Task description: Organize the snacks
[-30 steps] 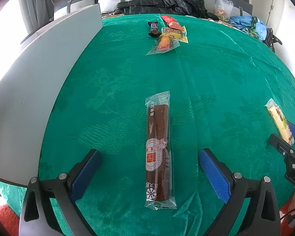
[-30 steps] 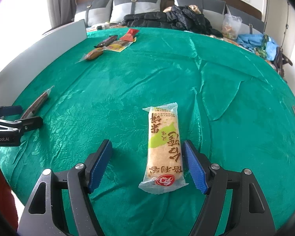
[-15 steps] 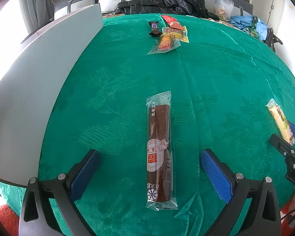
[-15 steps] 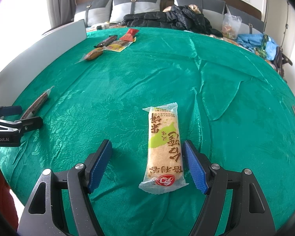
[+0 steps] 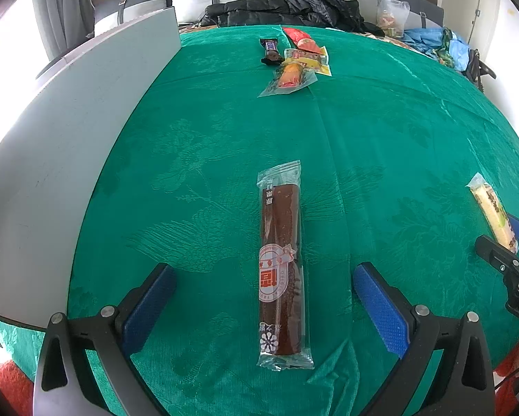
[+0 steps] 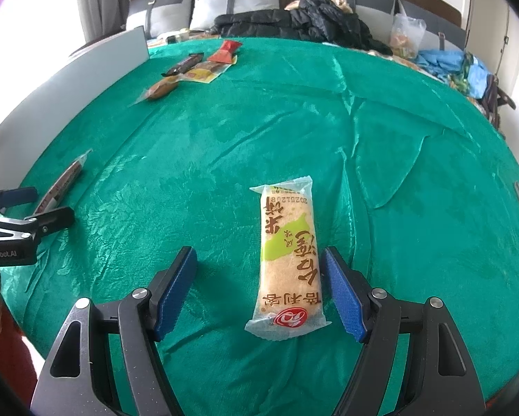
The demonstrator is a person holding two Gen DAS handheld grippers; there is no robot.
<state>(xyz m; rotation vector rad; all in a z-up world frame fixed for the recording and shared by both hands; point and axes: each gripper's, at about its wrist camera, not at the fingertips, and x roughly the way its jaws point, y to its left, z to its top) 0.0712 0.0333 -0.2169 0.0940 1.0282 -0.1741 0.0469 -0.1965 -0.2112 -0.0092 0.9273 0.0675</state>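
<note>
A long brown snack bar in a clear wrapper [image 5: 281, 263] lies on the green tablecloth [image 5: 380, 131], lengthwise between the wide-open fingers of my left gripper [image 5: 264, 298]. A yellow-green rice cracker packet [image 6: 289, 260] lies between the open fingers of my right gripper [image 6: 259, 287], close to the right pad [image 6: 342, 294]. Neither pad touches its snack. The cracker packet [image 5: 493, 211] and right gripper [image 5: 509, 242] also show at the right edge of the left wrist view. The brown bar [image 6: 63, 182] and left gripper [image 6: 27, 211] show at the left of the right wrist view.
A small pile of snacks [image 5: 294, 62] lies at the far side of the table, also seen in the right wrist view [image 6: 193, 69]. A grey panel [image 5: 69, 131] runs along the table's left edge. Dark jackets [image 6: 294, 20] and bags lie on the sofa behind.
The left gripper has drawn back very slightly from the brown bar. The right gripper and both snacks have not visibly moved.
</note>
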